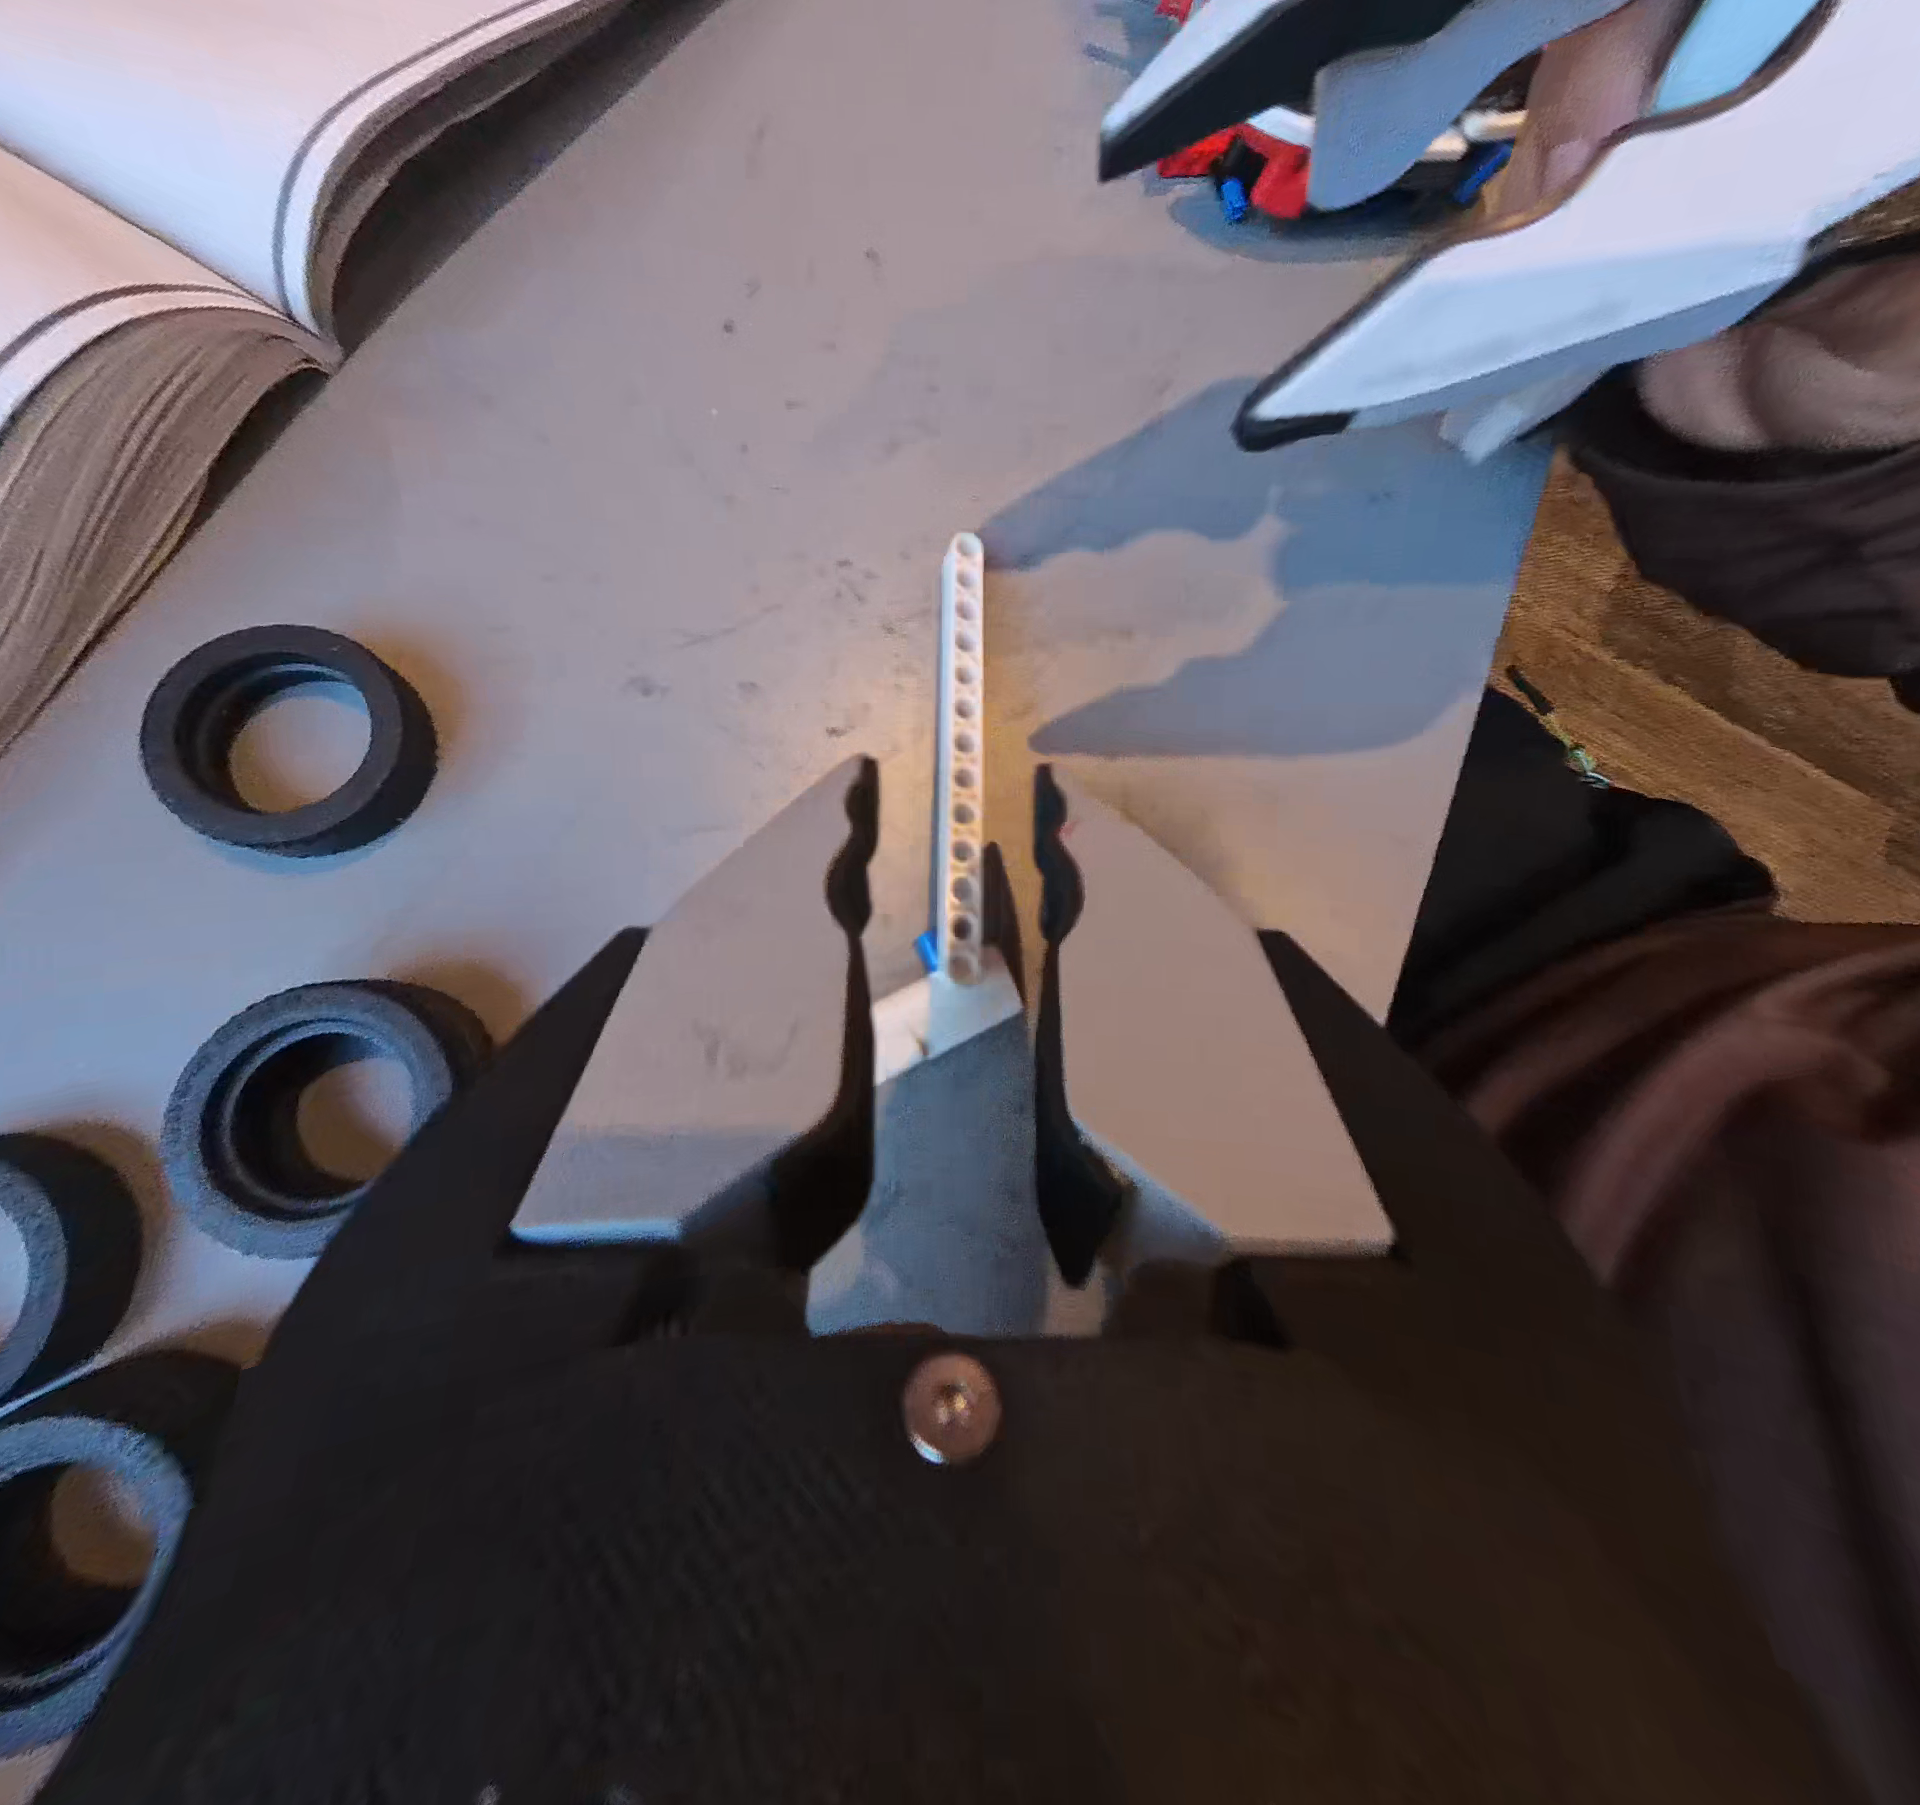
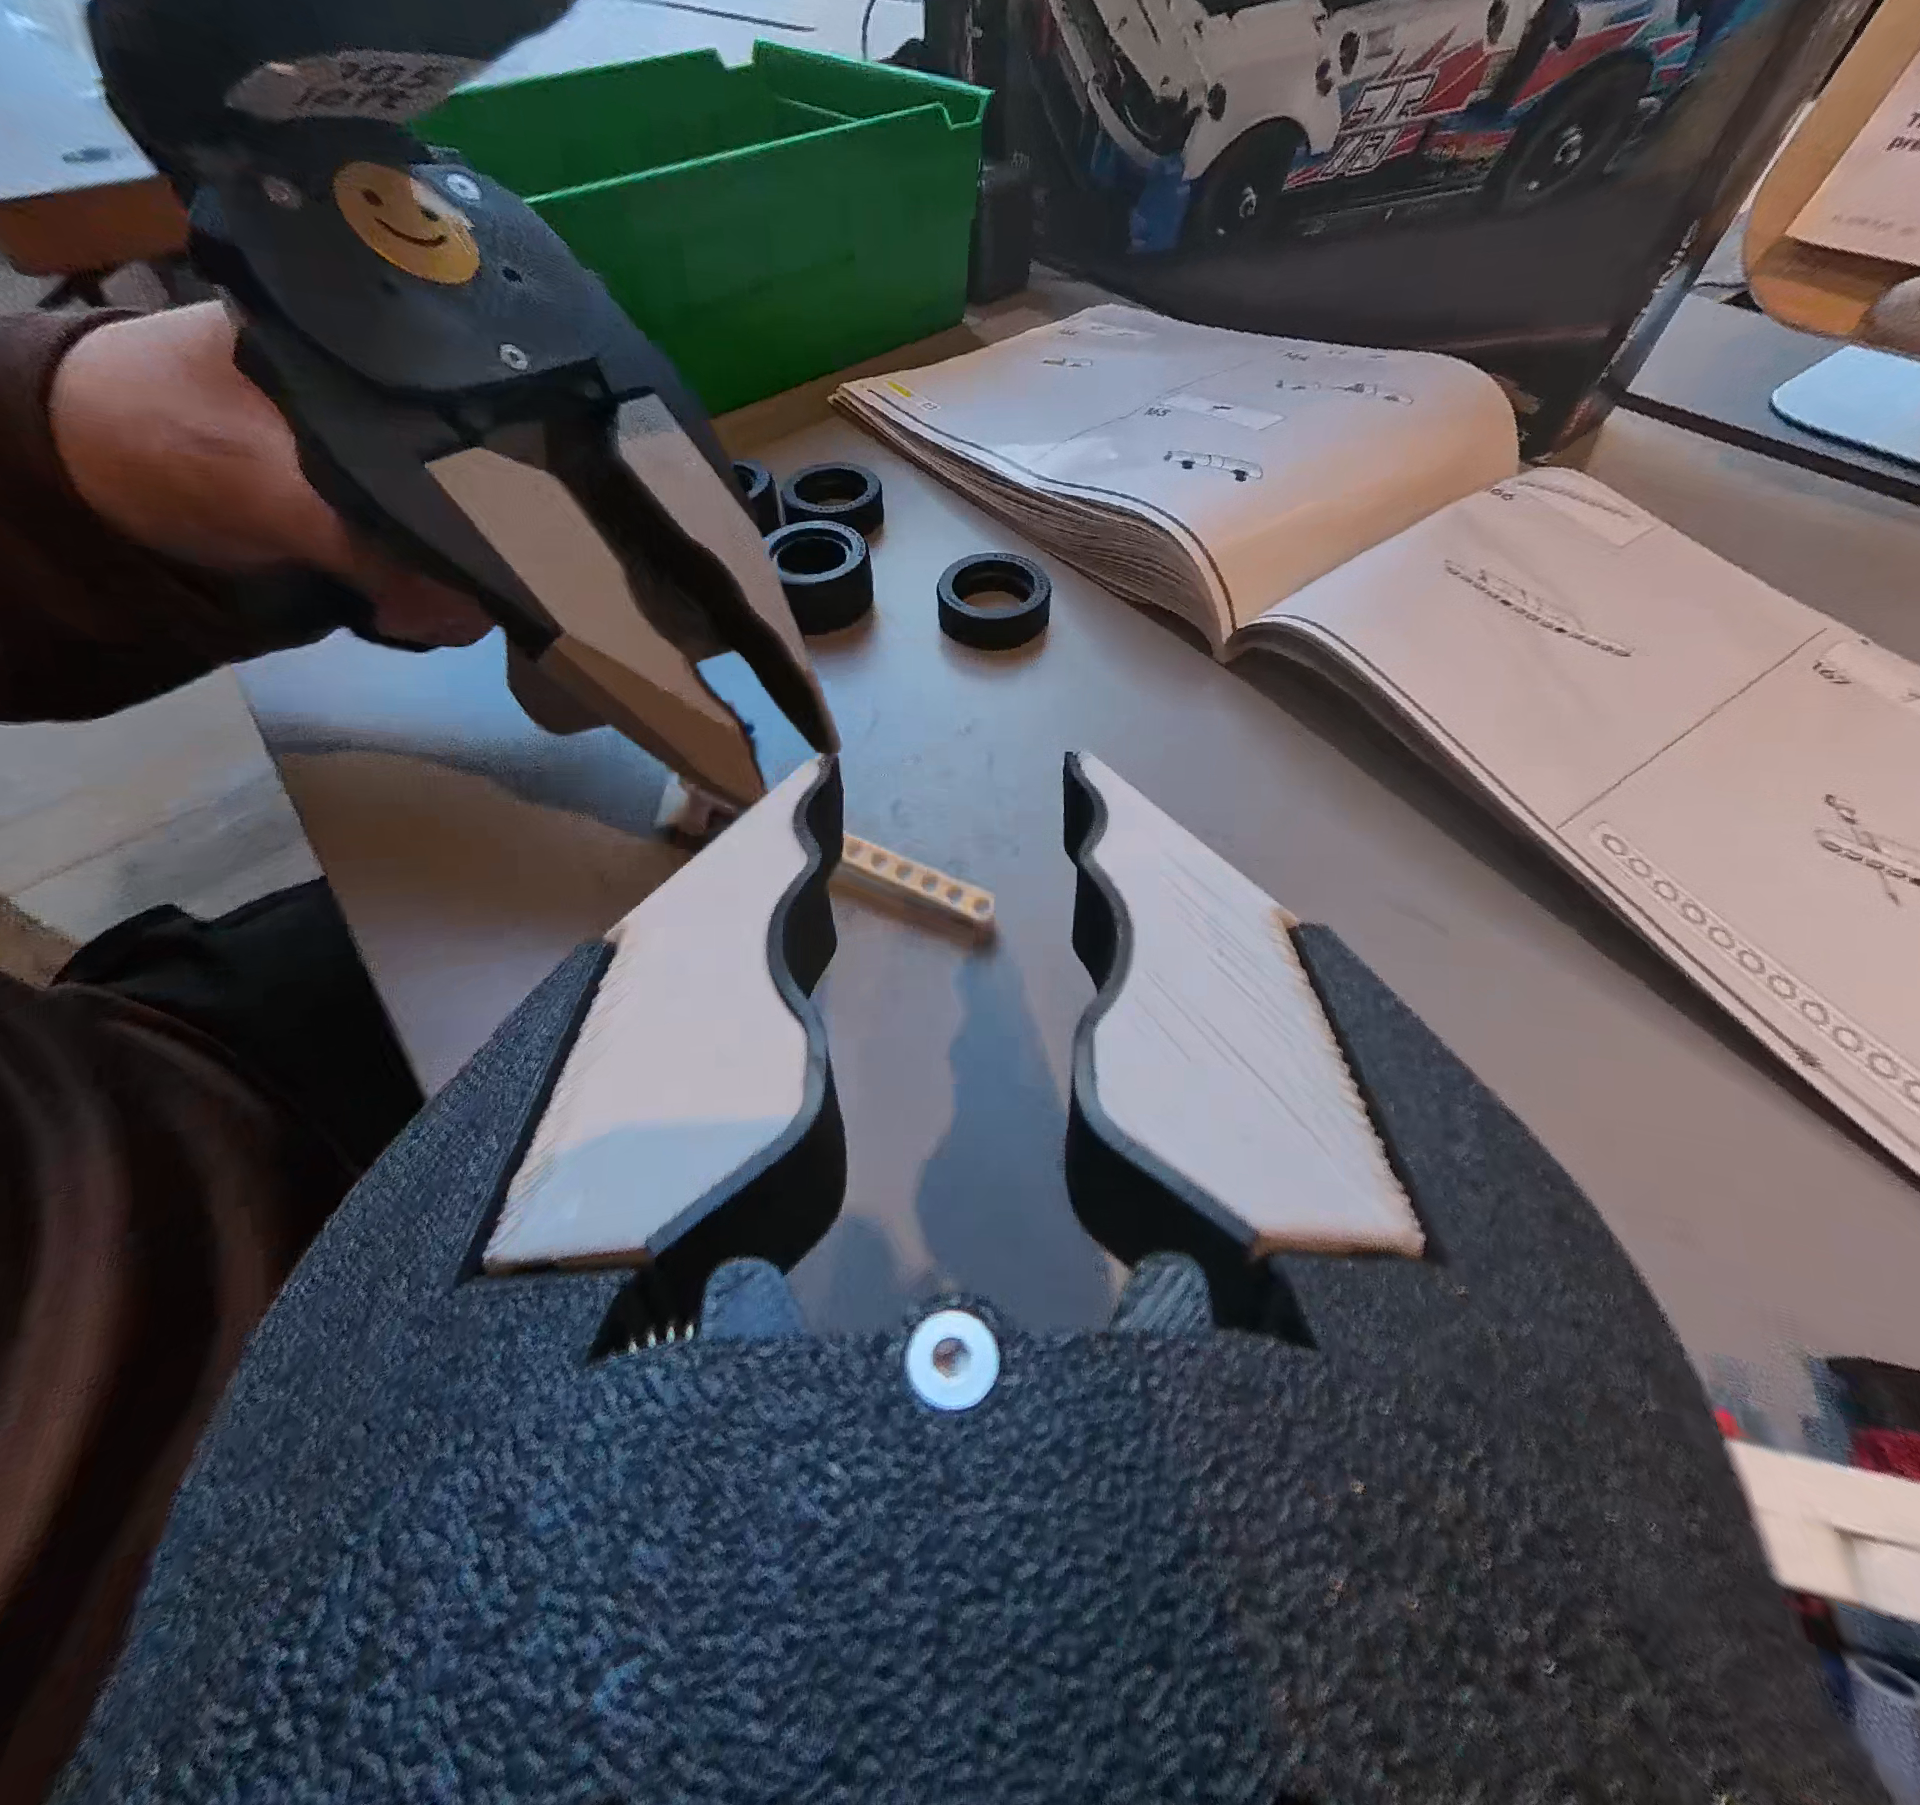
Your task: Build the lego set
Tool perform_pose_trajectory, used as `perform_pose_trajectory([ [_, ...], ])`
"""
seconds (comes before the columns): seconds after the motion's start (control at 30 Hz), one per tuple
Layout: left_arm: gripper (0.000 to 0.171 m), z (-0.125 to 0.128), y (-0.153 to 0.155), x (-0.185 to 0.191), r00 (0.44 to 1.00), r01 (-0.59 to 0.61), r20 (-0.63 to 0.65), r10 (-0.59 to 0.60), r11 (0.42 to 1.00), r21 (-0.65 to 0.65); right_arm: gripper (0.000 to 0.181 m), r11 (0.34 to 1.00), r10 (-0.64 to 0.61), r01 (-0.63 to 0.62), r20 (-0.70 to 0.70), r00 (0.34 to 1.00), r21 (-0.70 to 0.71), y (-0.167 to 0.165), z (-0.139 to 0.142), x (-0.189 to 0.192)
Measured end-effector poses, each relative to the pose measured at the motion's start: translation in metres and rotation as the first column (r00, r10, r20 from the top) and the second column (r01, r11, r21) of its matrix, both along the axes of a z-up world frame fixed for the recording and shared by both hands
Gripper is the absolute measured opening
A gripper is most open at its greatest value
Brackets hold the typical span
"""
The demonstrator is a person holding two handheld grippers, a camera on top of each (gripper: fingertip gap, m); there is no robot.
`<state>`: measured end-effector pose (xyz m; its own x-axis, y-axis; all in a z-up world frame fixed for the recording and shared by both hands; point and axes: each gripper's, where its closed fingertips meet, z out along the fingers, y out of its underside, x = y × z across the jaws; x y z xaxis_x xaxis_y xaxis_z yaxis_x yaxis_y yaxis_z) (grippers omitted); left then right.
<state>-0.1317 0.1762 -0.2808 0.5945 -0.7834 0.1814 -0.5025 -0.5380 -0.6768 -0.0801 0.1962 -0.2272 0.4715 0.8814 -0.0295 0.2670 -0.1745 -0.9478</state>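
Note:
A long white Lego beam with holes (image 1: 961, 716) lies flat on the grey table (image 1: 623, 508). A blue pin (image 1: 924, 947) and a white piece (image 1: 951, 1017) sit at its near end. My left gripper (image 1: 953, 770) is open a little, and its jaws straddle the beam's near end without touching it. In the right wrist view the left gripper (image 2: 792, 768) points down at the table, with the beam (image 2: 920, 888) running out from it. My right gripper (image 2: 951, 768) is open and empty, hovering just above the beam's far end. It shows at the upper right of the left wrist view (image 1: 1174, 290).
Several black tyres (image 2: 992, 597) (image 1: 286, 737) lie left of the beam. An open instruction booklet (image 2: 1247, 508) (image 1: 156, 197) lies behind them. A green bin (image 2: 748, 197) and the set's box (image 2: 1351, 41) stand at the back. Loose red and blue parts (image 1: 1247, 171) lie far right. The table edge (image 1: 1455, 820) is close. My right fingertips sit around 8 centimeters from my left ones. From my left tips it is roughly 4 centimeters to the blue pin (image 1: 924, 947); from my right, 11 centimeters.

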Motion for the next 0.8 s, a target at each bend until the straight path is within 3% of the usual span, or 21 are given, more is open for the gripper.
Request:
perform_pose_trajectory([
  [0.07,0.039,0.008,0.000,-0.011,1.000,-0.021,-0.007,0.021,0.999,0.029,0.042,0.999,-0.032,0.032,-0.019,0.999,0.018,0.007,-0.003,-0.004],
  [0.3,0.038,0.074,-0.047,-0.084,0.980,-0.123,0.187,0.074,0.955,0.269,0.036,0.980,-0.080,0.098,-0.110,0.991,0.171,0.015,0.012,-0.005],
  [0.47,0.031,0.070,-0.070,-0.133,0.941,-0.275,0.293,0.172,0.892,0.359,0.037,0.989,-0.022,0.034,-0.085,0.996,0.142,0.021,0.008,-0.026],
  [0.53,0.034,0.064,-0.074,-0.137,0.924,-0.298,0.337,0.181,0.892,0.339,0.038,0.990,-0.004,0.014,-0.067,0.998,0.143,0.024,0.006,-0.035],
  [0.63,0.035,0.052,-0.072,-0.145,0.941,-0.301,0.268,0.209,0.878,0.371,0.042,0.994,0.025,-0.023,-0.019,1.000,0.111,0.024,-0.003,-0.045],
  [0.8,0.035,0.057,-0.060,-0.148,0.924,-0.345,0.311,0.223,0.839,0.422,0.046,0.985,-0.036,0.031,0.026,0.999,0.169,0.027,-0.005,-0.042],
])
